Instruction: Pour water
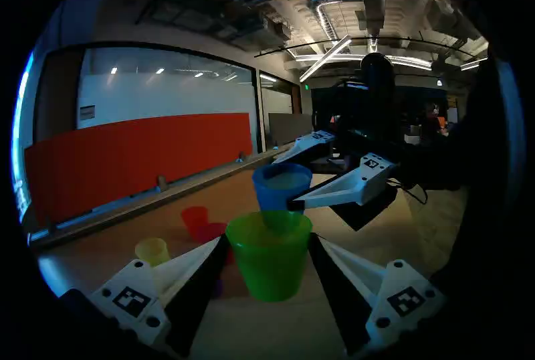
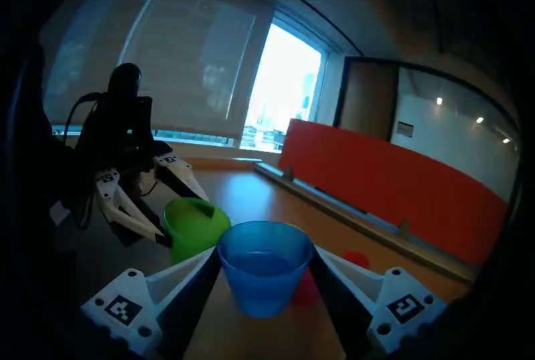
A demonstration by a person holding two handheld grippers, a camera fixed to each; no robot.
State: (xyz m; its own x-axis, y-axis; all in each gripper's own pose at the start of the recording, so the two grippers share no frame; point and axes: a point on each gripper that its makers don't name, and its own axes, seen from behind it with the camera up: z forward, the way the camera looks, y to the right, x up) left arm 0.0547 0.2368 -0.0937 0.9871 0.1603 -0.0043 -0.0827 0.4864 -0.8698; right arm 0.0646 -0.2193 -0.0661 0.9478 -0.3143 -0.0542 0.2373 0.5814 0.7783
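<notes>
The translucent blue cup (image 2: 265, 296) holds water (image 2: 262, 264) beside the green cup (image 2: 194, 227).

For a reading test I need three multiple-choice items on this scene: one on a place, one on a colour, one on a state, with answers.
1. Where is the yellow cup? A on the table; B in the right gripper; C inside the green cup.
2. What colour is the cup in the left gripper? A blue; B green; C red.
3. How is the blue cup? A upside down; B lying flat; C upright, liquid inside.
Answers: A, it stands left of the green cup; B, both fingers press it; C, the right gripper holds it upright.
</notes>
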